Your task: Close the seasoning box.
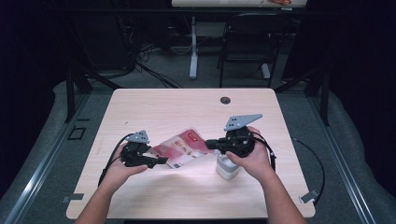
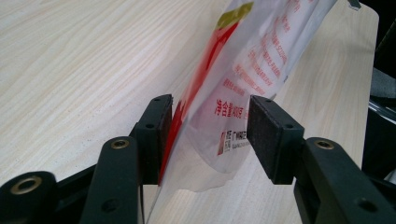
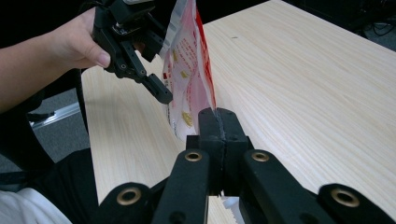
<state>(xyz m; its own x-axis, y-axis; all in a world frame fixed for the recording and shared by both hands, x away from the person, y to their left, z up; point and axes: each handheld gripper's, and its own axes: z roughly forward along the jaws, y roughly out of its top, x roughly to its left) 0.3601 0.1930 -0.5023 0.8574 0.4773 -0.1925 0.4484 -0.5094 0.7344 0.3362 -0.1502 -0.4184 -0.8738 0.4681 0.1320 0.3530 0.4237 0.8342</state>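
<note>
Holding a red-and-white printed plastic pouch (image 1: 183, 148) stretched above the wooden table (image 1: 154, 107), the person worked with both tools near the table's front half. The right gripper (image 3: 218, 122) was clenched on one edge of the pouch, its jaws pressed together with the film pinched between them. The left gripper (image 2: 209, 123) stood released: its jaws were parted on either side of the pouch's other end, the left pad against the film or nearly so, the other pad clear of it. In the high view the pouch hung between the two tools, the left gripper (image 1: 159, 161) at its 8 o'clock end and the right gripper (image 1: 209, 143) at its 3 o'clock end. A small white container (image 1: 227, 168) stood on the table below the right hand (image 1: 252, 156).

The step in hand looked like taking a two-point hold on the pouch. The next move probably called for closing the left jaws squarely on the film without letting it slip or crumple.
</note>
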